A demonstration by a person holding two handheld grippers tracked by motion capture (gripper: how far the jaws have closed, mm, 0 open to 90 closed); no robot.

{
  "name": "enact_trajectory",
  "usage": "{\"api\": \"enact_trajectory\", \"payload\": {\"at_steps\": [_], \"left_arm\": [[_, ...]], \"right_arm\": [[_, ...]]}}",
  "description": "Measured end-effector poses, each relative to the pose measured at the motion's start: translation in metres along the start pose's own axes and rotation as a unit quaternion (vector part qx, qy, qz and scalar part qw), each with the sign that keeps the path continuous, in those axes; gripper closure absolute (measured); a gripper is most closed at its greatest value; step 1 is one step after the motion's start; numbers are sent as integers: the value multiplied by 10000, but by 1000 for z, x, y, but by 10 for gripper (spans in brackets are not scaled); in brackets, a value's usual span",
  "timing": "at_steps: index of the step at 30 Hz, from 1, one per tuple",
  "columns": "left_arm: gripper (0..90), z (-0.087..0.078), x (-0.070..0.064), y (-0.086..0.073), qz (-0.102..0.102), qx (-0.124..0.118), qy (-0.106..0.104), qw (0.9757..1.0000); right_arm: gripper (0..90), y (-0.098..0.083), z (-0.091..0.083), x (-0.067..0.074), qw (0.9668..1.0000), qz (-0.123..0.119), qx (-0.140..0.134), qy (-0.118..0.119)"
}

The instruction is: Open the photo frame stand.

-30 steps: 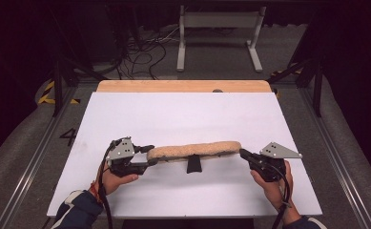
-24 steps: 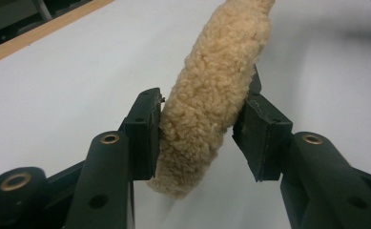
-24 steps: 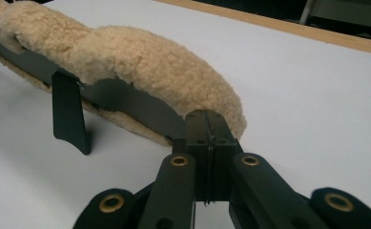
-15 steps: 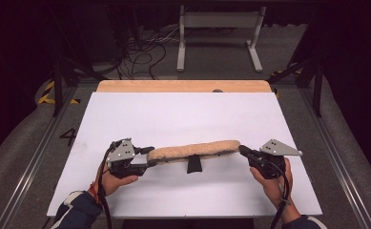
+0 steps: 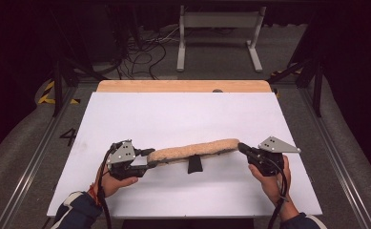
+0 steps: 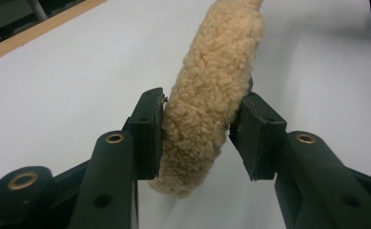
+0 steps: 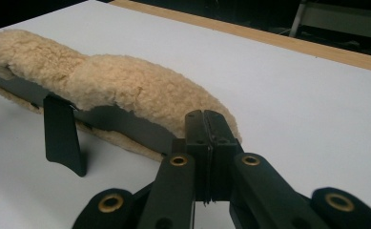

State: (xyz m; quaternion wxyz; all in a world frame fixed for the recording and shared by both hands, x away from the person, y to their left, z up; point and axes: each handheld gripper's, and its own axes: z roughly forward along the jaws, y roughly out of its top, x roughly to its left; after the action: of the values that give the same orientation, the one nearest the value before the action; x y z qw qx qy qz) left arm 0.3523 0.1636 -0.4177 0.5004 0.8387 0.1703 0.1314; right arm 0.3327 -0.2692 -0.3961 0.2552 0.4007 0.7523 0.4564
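floor: grey carpet | rear: dark, cables, white stand | table: white

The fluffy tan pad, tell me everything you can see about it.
The fluffy tan pad is a long, narrow strip of cream fleece, like sheepskin, folded around a dark inner band, with a short black tab hanging at mid-length. It spans crosswise above the white table. The left gripper straddles one end, its jaws having just been closing on the fleece; the right gripper is shut on the other end.
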Motion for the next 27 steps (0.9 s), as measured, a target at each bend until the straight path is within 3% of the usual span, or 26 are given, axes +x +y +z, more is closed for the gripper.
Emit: {"api": "enact_trajectory", "payload": {"at_steps": [15,27], "left_arm": [[592,-1,-6,0,80,19,-43,10000],[595,0,-3,-1,67,-21,-122,9999]], "right_arm": [[896,6,6,0,10000,68,-44,19],[893,6,7,-1,10000,46,-31,46]]}}
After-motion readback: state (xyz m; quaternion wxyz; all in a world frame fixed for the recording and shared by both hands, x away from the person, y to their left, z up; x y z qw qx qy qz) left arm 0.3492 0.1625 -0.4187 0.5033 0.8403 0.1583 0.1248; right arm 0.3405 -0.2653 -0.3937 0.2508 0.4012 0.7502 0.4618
